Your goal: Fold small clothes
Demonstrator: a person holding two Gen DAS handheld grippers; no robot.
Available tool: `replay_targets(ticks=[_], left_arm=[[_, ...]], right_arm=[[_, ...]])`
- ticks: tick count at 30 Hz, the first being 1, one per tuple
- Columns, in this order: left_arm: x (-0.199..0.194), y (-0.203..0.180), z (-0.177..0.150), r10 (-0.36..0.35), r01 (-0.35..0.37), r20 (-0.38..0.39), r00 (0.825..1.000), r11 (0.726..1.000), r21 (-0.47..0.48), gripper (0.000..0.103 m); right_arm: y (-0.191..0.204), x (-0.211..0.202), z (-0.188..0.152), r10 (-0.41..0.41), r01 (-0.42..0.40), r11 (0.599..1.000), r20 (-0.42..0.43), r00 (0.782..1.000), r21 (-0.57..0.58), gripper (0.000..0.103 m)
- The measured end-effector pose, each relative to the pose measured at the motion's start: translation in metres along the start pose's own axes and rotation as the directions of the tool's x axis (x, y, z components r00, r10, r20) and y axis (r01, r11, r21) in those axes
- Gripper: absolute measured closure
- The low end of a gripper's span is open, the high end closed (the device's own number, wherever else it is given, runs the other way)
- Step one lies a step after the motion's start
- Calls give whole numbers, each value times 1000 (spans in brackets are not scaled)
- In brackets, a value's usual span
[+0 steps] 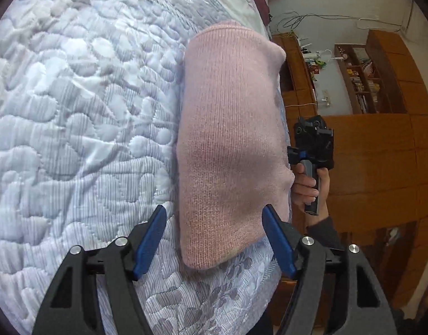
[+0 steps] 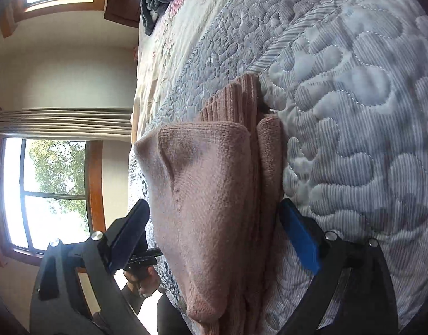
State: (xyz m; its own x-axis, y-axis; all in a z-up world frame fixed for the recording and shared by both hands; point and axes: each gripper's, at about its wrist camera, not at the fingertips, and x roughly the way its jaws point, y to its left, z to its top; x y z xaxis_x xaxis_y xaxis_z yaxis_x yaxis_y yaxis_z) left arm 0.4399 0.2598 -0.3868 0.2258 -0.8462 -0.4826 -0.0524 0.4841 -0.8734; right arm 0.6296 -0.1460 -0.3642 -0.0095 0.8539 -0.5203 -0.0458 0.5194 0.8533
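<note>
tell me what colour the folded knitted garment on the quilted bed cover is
Pale pink. The folded knitted garment shows best in the left wrist view.

Each hand-held gripper (image 1: 214, 217) is black-framed — blue finger pads (image 1: 151, 240), silver screws (image 1: 307, 240) — and the person's sleeve (image 1: 324, 231) is dark.

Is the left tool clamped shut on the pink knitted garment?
No, the left tool stands open, its blue fingers spread on either side of the folded pink knitted garment lying on the quilted bedspread.
</note>
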Motion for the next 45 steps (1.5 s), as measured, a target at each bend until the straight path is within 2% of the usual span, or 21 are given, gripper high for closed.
replay_targets(ticks=[7,12,13,14,15,18,21,28,34,40,43,45], left_arm=[[35,5,6,-142,140,-52,989,990,-29,32],[50,1,4,-136,135,-57,989,991,-26,34],[47,2,1,-123,121,-49,991,992,-31,34],[44,2,-3,-103,102,-43,994,994,-33,36],[42,-2,-8,-79,78,-42,996,997,-27,44],[38,-11,-10,-32,32,-40,999,999,-15,70],[27,-30,-12,1,-1,-20,1000,999,41,77],[-6,-73,-17,63,-61,-12,998,988,139,79],[-56,-85,-52,69,-71,16,997,984,164,79],[-109,-42,-121,60,-63,60,996,997,53,79],[-114,-3,-152,98,-97,58,993,995,-20,79],[-107,26,-163,130,-125,53,990,988,-86,75]], right_arm=[[5,29,18,-23,20,998,-56,998,-52,10],[8,38,18,-2,-2,997,-58,998,-74,12],[8,37,17,-3,-1,997,-51,999,-79,17],[13,40,18,-14,11,997,-43,999,-79,39],[13,41,18,-15,12,997,-40,999,-77,51],[22,42,15,-39,38,995,-7,999,-93,58],[34,34,11,-28,30,994,21,999,-104,60],[78,31,-5,-31,37,989,44,999,-144,62],[117,36,-48,30,-25,986,28,999,-162,62],[129,92,-101,70,-82,984,-79,994,-158,62],[112,132,-123,32,-52,990,-148,989,-134,61],[91,150,-128,-27,9,994,-166,986,-113,57]])
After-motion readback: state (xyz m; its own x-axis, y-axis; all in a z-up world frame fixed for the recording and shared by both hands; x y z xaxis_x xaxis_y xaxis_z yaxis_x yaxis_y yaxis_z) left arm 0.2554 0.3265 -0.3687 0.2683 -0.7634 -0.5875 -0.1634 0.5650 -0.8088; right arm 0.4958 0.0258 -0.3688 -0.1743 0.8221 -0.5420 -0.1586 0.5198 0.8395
